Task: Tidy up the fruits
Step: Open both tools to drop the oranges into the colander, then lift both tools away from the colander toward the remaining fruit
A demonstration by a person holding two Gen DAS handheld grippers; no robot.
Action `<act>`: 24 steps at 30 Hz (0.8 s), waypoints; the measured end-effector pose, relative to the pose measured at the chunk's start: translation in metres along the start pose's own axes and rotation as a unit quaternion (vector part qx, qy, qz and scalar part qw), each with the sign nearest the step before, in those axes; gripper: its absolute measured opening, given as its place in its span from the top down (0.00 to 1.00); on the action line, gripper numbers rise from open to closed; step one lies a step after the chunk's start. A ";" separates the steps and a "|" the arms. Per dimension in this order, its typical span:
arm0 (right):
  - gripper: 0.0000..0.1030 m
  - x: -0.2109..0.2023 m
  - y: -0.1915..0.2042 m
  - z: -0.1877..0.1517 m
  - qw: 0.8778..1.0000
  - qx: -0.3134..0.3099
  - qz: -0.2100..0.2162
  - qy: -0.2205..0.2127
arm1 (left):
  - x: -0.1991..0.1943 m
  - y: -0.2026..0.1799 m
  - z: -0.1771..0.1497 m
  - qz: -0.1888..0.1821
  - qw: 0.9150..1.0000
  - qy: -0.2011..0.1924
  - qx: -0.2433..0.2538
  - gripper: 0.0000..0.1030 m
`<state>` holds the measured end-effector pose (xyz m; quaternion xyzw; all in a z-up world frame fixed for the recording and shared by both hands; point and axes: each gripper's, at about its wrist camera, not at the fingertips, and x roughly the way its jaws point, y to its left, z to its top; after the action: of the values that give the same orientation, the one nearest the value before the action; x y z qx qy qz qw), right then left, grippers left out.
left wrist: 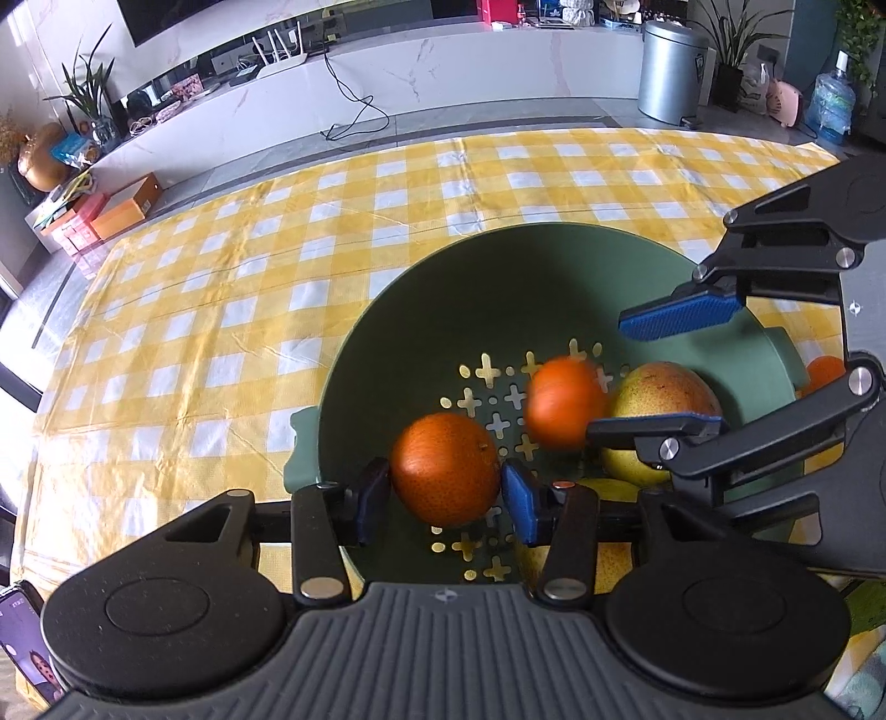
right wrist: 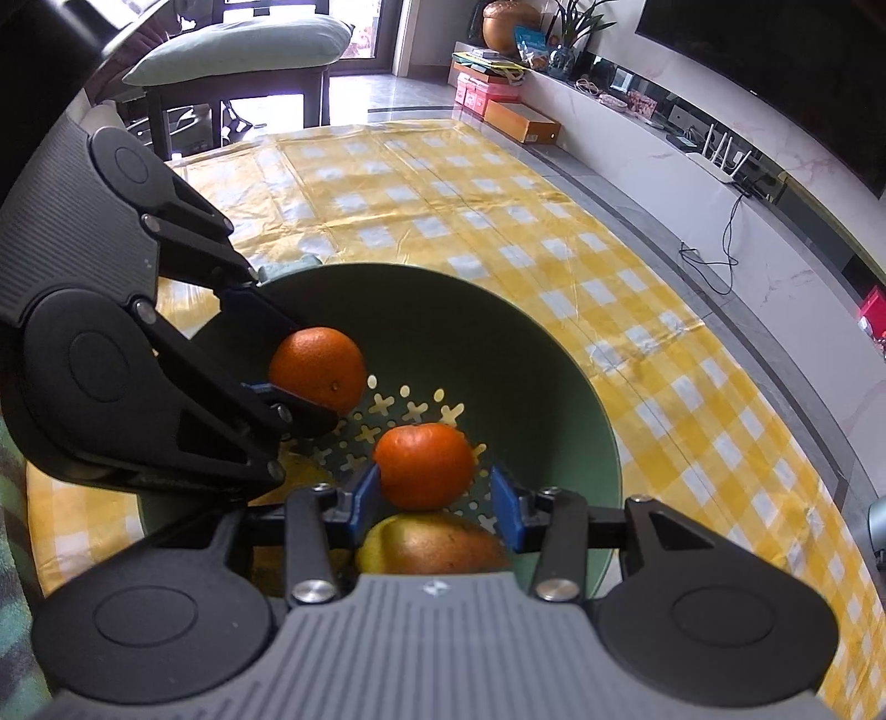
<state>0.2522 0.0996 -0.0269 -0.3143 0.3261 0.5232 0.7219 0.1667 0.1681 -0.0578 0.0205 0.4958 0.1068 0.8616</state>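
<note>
You get bright, even daylight in both views, strongest through the glass door (right wrist: 382,33) at the top of the right wrist view. The glossy white marble wall unit (left wrist: 443,72) throws back pale reflections. Shadows inside the round green perforated plastic bowl (left wrist: 421,310) are soft. Fisheye distortion bends the yellow-and-white checked cloth (left wrist: 221,288) hard toward the edges. One small orange tangerine (left wrist: 562,404) is smeared with blur in the left wrist view; everything else is sharp.

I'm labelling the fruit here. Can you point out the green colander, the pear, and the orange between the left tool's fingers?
green colander (left wrist: 421,310), left wrist view: bare inner wall at the far side.
pear (left wrist: 659,387), left wrist view: its reddish upper skin.
orange (left wrist: 446,468), left wrist view: middle of its peel.
</note>
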 end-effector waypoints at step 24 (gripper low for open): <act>0.32 -0.083 -0.001 -0.051 0.976 0.188 -0.041 -0.100 | -0.051 0.005 -0.034 0.013 0.974 -0.162 0.159 0.31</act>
<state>0.2262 0.0132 0.0099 -0.1323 0.3314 0.4510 0.8181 0.1120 0.1603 -0.0312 0.1804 0.3602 0.0330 0.9147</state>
